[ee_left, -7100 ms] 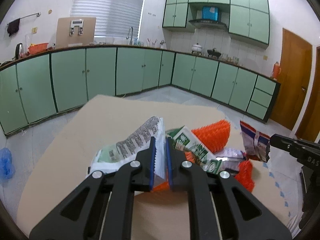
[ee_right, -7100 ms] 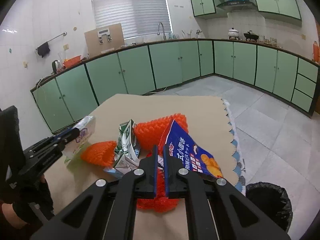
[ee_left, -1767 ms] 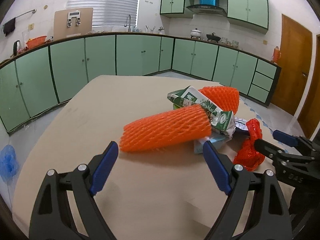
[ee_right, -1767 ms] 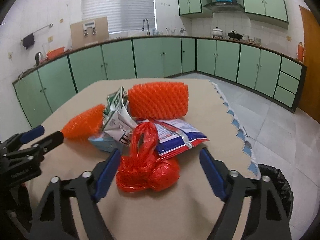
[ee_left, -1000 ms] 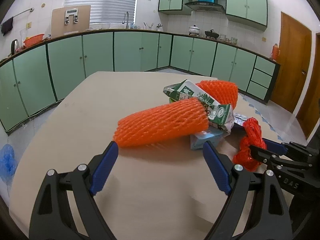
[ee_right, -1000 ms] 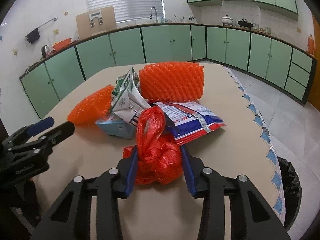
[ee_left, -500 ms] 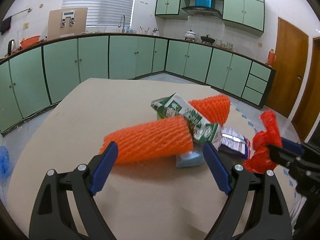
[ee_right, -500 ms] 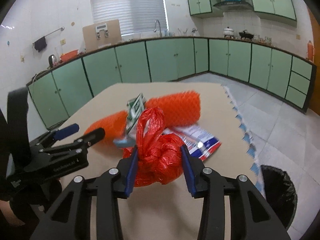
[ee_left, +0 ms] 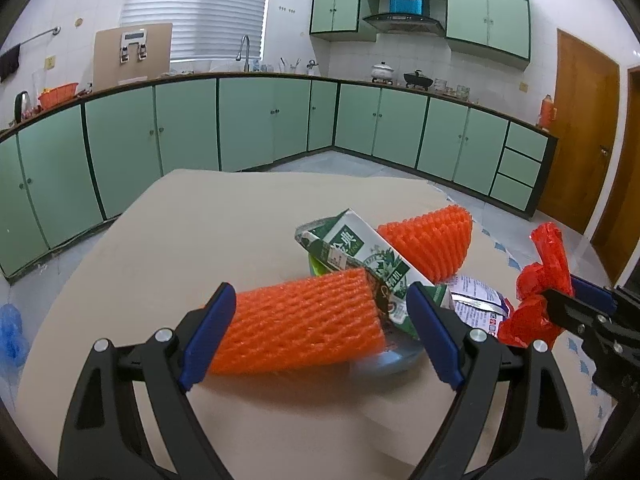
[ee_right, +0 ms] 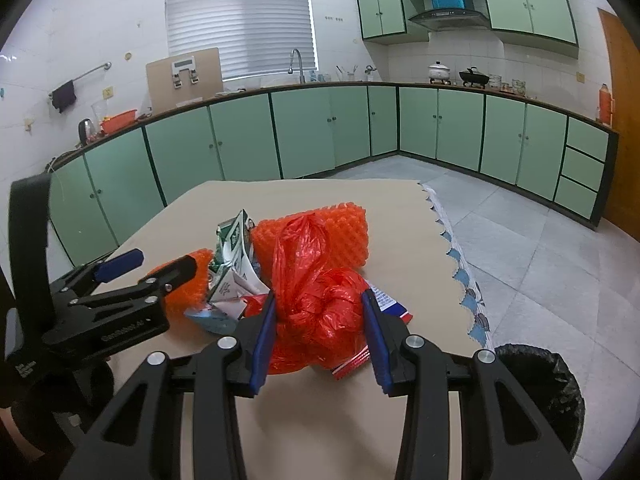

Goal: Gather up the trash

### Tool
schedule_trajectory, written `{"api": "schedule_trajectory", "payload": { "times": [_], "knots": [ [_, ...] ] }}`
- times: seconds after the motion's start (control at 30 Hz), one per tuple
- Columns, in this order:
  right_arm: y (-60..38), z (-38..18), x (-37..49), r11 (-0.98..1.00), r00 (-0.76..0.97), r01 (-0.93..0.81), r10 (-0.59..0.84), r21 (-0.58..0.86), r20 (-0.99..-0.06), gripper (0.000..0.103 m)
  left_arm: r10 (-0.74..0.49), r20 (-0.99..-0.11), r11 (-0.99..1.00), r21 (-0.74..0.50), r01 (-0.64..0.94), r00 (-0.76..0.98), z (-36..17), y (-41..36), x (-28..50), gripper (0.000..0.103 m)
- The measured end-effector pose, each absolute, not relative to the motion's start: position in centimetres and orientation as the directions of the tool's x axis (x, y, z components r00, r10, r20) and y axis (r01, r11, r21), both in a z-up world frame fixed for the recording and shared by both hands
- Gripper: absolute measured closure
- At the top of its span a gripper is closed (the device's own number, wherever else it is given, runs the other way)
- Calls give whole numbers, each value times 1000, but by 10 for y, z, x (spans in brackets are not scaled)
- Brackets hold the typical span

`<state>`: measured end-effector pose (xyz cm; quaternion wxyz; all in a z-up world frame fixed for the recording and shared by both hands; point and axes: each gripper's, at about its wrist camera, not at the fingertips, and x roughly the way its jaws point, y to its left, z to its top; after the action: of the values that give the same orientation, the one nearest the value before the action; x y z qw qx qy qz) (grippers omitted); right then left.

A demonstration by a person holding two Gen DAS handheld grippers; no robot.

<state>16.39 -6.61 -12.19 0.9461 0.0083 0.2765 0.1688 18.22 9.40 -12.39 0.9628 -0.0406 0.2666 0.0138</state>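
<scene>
My right gripper (ee_right: 320, 340) is shut on a knotted red plastic bag (ee_right: 316, 296) and holds it above the table; the bag also shows at the right of the left wrist view (ee_left: 540, 288). My left gripper (ee_left: 316, 336) is open, its jaws on either side of an orange foam net sleeve (ee_left: 296, 324) that lies on the table. Behind the sleeve lie a crushed green milk carton (ee_left: 360, 256), a second orange foam net (ee_left: 432, 240) and a blue-red snack packet (ee_left: 476, 308).
A beige table (ee_left: 180, 232) carries the trash pile. A bin lined with a black bag (ee_right: 536, 384) stands on the floor by the table's right edge. Green kitchen cabinets (ee_right: 304, 132) run along the walls. A blue bag (ee_left: 12, 332) lies on the floor at left.
My right gripper has closed on the red bag and lifted it off the table. My left gripper has moved forward so its open jaws flank the near foam sleeve.
</scene>
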Motion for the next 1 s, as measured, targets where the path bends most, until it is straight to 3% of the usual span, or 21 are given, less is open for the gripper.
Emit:
{"api": "schedule_trajectory", "payload": {
  "times": [0.67, 0.8, 0.87, 0.93, 1.0],
  "knots": [
    [-68, -130, 169, 945, 779, -308, 318, 111, -541, 61, 10, -643, 984, -132, -123, 766, -150, 127, 199, 19],
    [-68, -129, 168, 944, 780, -312, 319, 108, -538, 61, -9, -647, 985, -139, -107, 762, -151, 126, 200, 36],
    [-68, -129, 167, 944, 781, -312, 320, 109, -537, 61, -21, -647, 986, -140, -92, 762, -151, 123, 199, 54],
    [-68, -128, 167, 944, 782, -312, 319, 107, -535, 61, -39, -670, 986, -148, -82, 741, -156, 122, 202, 91],
    [-70, -127, 166, 944, 784, -311, 318, 106, -534, 61, -71, -691, 981, -179, -75, 719, -163, 125, 204, 102]
  ]
}}
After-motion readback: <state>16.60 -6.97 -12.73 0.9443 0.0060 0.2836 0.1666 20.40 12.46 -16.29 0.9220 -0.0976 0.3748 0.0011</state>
